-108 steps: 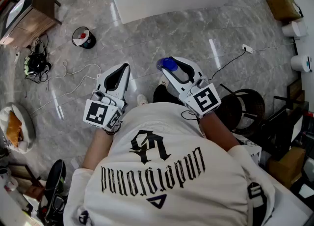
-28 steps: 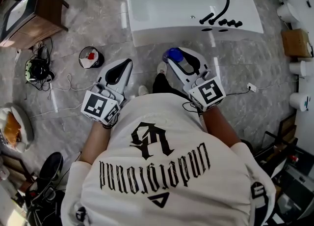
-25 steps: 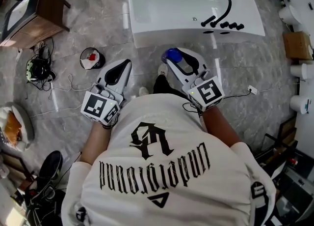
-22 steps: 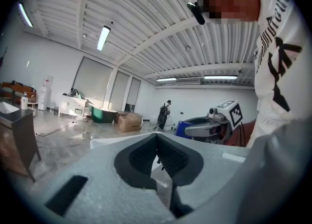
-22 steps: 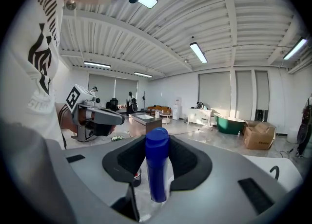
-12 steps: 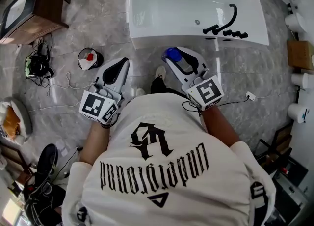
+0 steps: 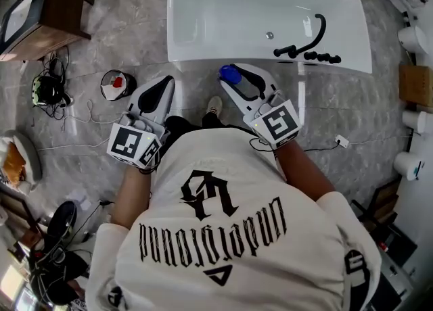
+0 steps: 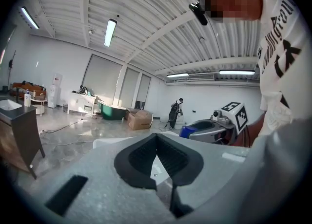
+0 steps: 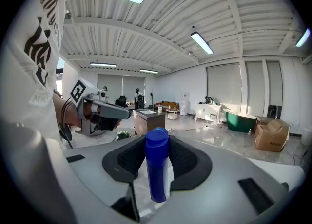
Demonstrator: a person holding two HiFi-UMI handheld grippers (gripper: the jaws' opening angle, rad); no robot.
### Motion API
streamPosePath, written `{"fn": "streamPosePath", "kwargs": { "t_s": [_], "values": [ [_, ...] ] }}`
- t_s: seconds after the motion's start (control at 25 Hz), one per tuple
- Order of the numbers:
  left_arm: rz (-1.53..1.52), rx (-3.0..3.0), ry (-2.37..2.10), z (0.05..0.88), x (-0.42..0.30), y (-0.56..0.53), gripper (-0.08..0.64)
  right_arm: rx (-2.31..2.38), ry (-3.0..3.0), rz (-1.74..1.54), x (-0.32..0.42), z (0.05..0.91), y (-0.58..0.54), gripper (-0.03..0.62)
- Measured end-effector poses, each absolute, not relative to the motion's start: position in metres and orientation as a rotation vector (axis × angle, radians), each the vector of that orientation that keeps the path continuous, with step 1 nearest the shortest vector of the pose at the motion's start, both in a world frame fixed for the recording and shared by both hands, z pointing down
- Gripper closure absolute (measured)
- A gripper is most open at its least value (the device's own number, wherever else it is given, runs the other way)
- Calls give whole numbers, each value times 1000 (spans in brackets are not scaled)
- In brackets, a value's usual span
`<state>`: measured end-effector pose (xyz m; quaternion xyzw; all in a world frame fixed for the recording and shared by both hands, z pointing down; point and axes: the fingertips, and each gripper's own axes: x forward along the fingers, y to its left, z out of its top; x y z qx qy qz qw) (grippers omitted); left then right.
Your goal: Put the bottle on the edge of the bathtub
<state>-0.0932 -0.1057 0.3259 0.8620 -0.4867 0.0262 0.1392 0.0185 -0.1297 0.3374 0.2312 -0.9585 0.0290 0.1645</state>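
Note:
In the head view the white bathtub [image 7: 203, 53] lies across the top, its near rim just beyond both grippers. My right gripper [image 7: 233, 76] is shut on a blue bottle [image 7: 230, 74], which stands upright between the black pads [image 9: 187, 162] in the right gripper view [image 9: 157, 174]. That gripper hovers over the floor close to the tub's near wall. My left gripper [image 7: 166, 81] is level with it on the left, shut, with nothing in it; its tips meet in the left gripper view [image 8: 157, 135]. The tub's rim [image 8: 105, 141] shows past the left jaws.
A black faucet set with a curved spout [image 7: 306, 44] sits on the tub's right deck. A round dark bin [image 7: 115, 84] stands on the marble floor at the left. A wooden cabinet [image 7: 40, 12], cables and a helmet [image 7: 44, 90] lie further left. A cardboard box [image 7: 414, 76] is at the right.
The person has walked towards the bathtub, so it now lies closer to both grippers. Both grippers moved forward with the body. The bottle stays in the right gripper.

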Motion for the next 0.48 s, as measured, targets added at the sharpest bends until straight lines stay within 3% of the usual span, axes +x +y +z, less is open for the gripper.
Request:
{"fn": "streamPosePath", "kwargs": {
  "t_s": [0.48],
  "values": [
    [115,2466,-1392,346,-90,-160,548,645,-2675,125,20,387,-184,442]
  ]
}}
